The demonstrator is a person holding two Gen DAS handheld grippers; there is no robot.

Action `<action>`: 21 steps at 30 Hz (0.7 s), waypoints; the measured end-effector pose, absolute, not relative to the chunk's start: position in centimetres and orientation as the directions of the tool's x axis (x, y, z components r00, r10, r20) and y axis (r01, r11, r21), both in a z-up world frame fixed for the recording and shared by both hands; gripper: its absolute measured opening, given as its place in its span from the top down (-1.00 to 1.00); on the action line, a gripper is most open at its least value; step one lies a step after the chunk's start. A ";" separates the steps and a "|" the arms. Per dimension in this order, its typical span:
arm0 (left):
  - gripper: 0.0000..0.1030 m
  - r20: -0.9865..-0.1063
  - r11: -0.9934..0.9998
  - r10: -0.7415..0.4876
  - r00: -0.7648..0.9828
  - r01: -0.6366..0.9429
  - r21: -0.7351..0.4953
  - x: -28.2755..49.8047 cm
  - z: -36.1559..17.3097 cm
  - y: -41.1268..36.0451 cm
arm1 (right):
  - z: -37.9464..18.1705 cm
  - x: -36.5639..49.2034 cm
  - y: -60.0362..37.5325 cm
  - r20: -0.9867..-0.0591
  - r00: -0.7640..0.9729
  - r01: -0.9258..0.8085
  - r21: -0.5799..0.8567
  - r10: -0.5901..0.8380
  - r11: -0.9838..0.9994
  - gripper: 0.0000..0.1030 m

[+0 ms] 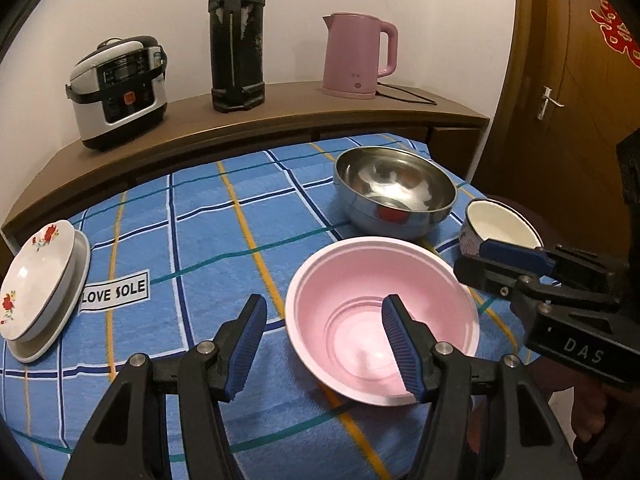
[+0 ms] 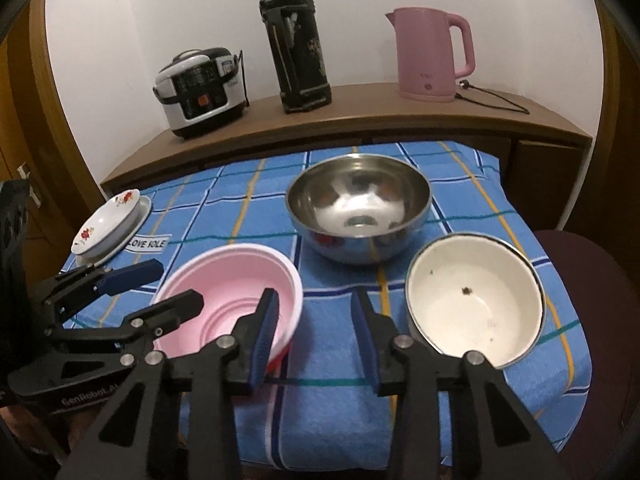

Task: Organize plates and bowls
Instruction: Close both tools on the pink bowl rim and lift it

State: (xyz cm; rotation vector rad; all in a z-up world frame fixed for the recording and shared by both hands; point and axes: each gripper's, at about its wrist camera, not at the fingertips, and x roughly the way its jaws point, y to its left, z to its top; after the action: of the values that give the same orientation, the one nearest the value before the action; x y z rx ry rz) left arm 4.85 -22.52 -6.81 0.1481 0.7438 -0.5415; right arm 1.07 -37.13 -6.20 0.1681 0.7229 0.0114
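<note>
A pink plastic bowl (image 1: 360, 280) (image 2: 240, 276) stands near the front of the blue checked cloth (image 1: 200, 208). My left gripper (image 1: 324, 344) (image 2: 160, 290) is open and straddles the bowl's near left rim, one finger inside and one outside, pads apart from it. A steel bowl (image 1: 396, 192) (image 2: 360, 208) sits behind. A white enamel bowl (image 1: 500, 224) (image 2: 476, 300) is at the right. My right gripper (image 2: 316, 332) (image 1: 480, 262) is open over the cloth between the pink and white bowls, holding nothing. A flowered dish (image 1: 36, 280) (image 2: 108, 224) rests on a white plate (image 1: 82, 256) at the left.
A wooden shelf (image 1: 280, 108) behind the table carries a rice cooker (image 1: 120, 92), a tall black flask (image 1: 236, 40) and a pink kettle (image 1: 356, 56) with its cord. A wooden door (image 1: 568, 80) is at the right. A dark red seat (image 2: 580, 264) stands beside the table.
</note>
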 end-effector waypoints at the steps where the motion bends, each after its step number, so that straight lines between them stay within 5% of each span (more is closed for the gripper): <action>1: -0.12 -0.678 0.852 -0.418 0.605 0.520 -0.061 4.9 -6.8 -22.6 | -6.3 1.1 -37.2 -0.659 0.748 0.046 0.158 0.071 0.986 0.31; 4: 0.13 -0.690 0.849 -0.417 0.592 0.525 -0.062 5.1 -7.0 -23.0 | -6.4 1.1 -37.1 -0.664 0.743 0.035 0.164 0.084 0.986 0.38; 10: 0.15 -0.700 0.848 -0.420 0.577 0.524 -0.077 5.3 -7.4 -23.2 | -6.8 1.4 -37.0 -0.674 0.733 0.032 0.160 0.086 0.987 0.38; 17: 0.17 -0.701 0.853 -0.418 0.577 0.516 -0.084 5.7 -7.6 -22.8 | -7.7 1.9 -36.6 -0.693 0.711 0.010 0.173 0.115 0.985 0.73; 21: 0.53 -0.716 0.855 -0.403 0.570 0.513 -0.073 5.9 -8.1 -22.9 | -7.6 2.0 -36.6 -0.687 0.718 0.019 0.181 0.113 0.983 0.77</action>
State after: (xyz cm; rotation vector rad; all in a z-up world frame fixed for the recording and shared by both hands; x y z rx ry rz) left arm 5.86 -22.89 -8.12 0.1493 0.7994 -0.5402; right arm 1.98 -36.64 -7.62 0.1808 0.7694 0.0518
